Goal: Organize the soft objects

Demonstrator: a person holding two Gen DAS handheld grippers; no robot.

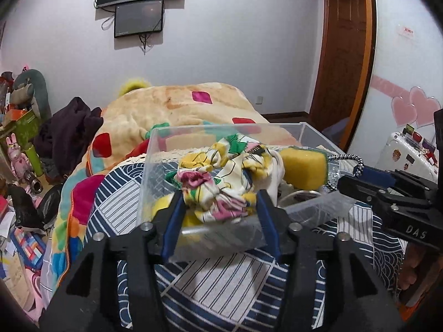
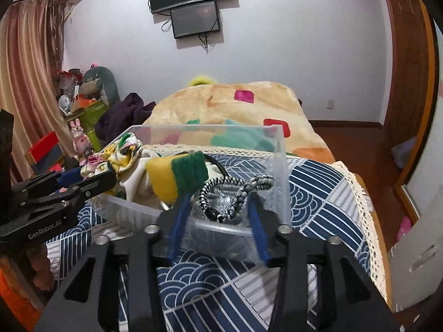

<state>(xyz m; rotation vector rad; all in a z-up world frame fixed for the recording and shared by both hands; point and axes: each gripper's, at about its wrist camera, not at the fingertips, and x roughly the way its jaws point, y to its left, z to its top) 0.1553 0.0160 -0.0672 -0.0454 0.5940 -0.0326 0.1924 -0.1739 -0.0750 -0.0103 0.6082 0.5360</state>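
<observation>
A clear plastic box point(image 1: 155, 149) point(image 2: 279, 171) stands on a blue patterned cloth point(image 1: 221, 279) point(image 2: 318, 182). It holds a flowered fabric bundle point(image 1: 221, 177) point(image 2: 119, 152), a yellow sponge with a green pad point(image 1: 304, 166) point(image 2: 177, 174) and a black-and-white braided cord point(image 2: 238, 191) on a grey pouch. My left gripper point(image 1: 220, 197) is open, its fingers on either side of the flowered fabric at the box's near rim. My right gripper point(image 2: 218, 204) is open, its fingers astride the cord and pouch.
The box sits at the foot of a bed covered by an orange patterned blanket point(image 1: 177, 105) point(image 2: 238, 102). Cluttered toys and boxes point(image 1: 19, 127) fill the floor at left. A white suitcase point(image 1: 401, 152) stands at right. Two screens point(image 2: 193, 0) hang on the far wall.
</observation>
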